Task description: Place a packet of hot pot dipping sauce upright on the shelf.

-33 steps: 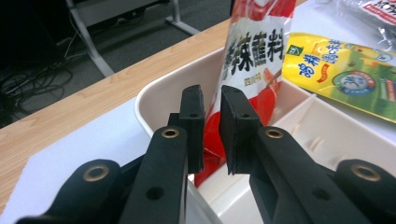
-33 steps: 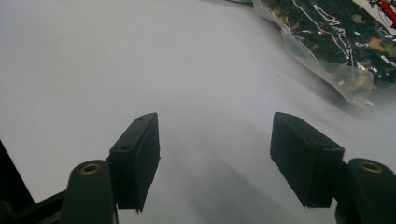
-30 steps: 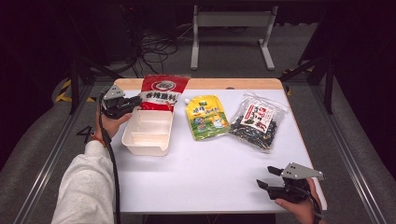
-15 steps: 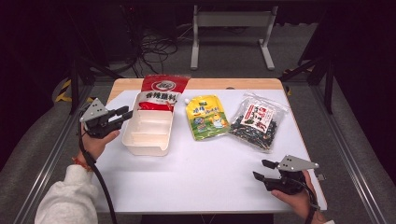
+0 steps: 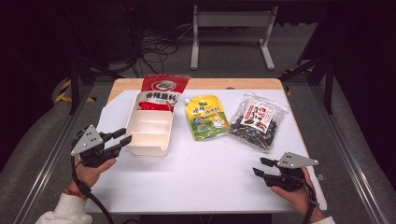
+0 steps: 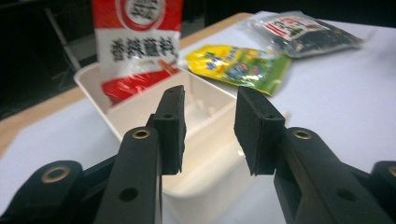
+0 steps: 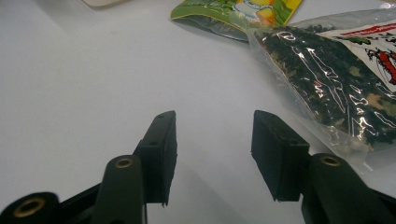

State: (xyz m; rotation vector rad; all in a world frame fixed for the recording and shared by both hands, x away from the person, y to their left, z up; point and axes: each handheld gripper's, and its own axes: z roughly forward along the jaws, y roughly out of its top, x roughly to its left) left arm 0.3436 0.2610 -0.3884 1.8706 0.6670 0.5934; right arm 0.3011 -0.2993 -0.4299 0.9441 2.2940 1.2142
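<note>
I held my left gripper (image 5: 125, 137) just off the near-left corner of the white tray (image 5: 150, 128), its jaws parted by a moderate gap and gripping nothing. The tray sat on the left half of the white table (image 5: 205, 177), long axis running from me toward the far edge, tilted slightly so its far end leaned right. That far end lay under the lower edge of the red bag (image 5: 161, 92), whose own length continued the same line away from me. In the high view I could see dividers splitting the tray into compartments; how many, I could not tell.

The left gripper view looked down the tray's length from its near corner: the tray (image 6: 205, 140) rim ran off between my jaws, and the red bag (image 6: 137, 42) stood propped over its far end, which the high view flattened.

My right gripper (image 5: 258, 168) rested near the table's near-right edge, jaws apart and empty, well away from the tray. Its own view brought up the clear bag of dark dried bits (image 7: 336, 84) close on one side, its crinkled film and contents plain, with the yellow-green pouch (image 7: 243, 11) beyond.
</note>
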